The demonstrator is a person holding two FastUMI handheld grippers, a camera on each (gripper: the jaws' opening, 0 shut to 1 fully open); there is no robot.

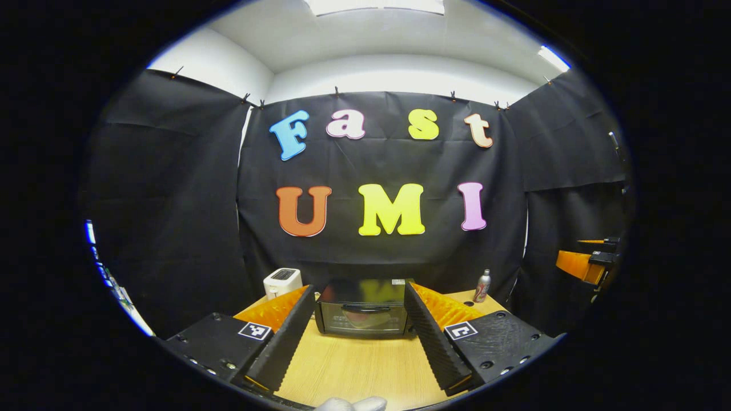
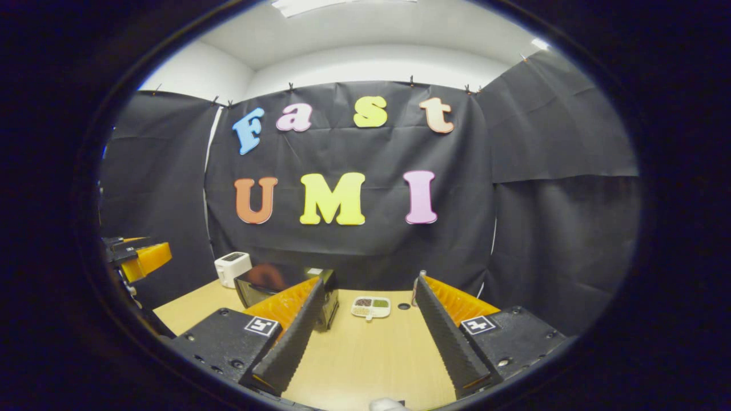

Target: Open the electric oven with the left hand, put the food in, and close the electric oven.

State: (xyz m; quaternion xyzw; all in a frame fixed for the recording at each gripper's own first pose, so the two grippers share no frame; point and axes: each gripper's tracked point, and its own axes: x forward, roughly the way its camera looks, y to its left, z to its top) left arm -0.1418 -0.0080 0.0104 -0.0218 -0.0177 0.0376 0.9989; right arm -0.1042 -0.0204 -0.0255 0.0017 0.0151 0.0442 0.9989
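Claws both stand spread wide and hold nothing: the left claw [image 1: 358, 334] frames the electric oven [image 1: 362, 308] at 12 o'clock between its fingers, while the right claw [image 2: 365, 337] looks across bare counter [image 2: 365, 359] toward the food tray [image 2: 371, 307], also at 12 o'clock. Seen from the left gripper view, the oven sits at the far middle of the counter with its door shut, a dark bar handle [image 1: 363, 308] running across the top of the glass front. Outward from it, a white toaster [image 1: 282, 281] stands at 10 o'clock and a small bottle [image 1: 482, 286] at 2 o'clock. From the right gripper view the tray lies just beside the oven's right side, apart from it. Judging by its look, the door is stiff, hinged low and fronted in breakable glass, so the handle is the place to pinch. The tray seems light, rigid and shallow; its contents could spill, so a level grip on one rim edge suits it.
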